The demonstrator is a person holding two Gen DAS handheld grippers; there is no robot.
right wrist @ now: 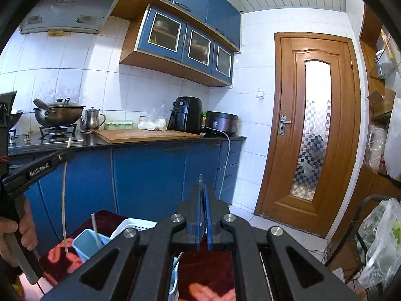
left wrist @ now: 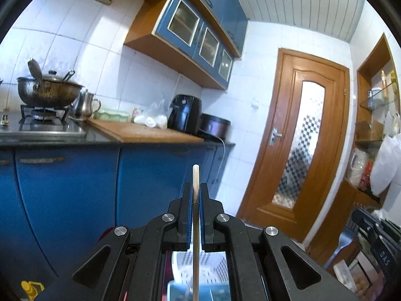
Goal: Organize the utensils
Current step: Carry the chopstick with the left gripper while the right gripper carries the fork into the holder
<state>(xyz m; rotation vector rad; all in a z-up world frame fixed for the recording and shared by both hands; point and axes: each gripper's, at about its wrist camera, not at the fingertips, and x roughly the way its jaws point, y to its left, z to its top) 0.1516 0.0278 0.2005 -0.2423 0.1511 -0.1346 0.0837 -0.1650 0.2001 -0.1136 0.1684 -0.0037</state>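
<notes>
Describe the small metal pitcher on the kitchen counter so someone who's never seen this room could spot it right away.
Start at the dark wok sitting on the gas stove at the counter's left end. Immediately right of it, before the wooden cutting board, stands the metal pitcher. It is the only shiny silver vessel there, upright, with a lid knob and a looped handle.

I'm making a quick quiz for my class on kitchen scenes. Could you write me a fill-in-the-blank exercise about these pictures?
1. The left gripper is shut on a thin ____ stick.
2. The pot sits on the gas ____.
3. The black air fryer stands behind the ____ cutting board.
4. The light blue bin rests on a ____ cloth.

Missing words: wooden; stove; wooden; red
</notes>
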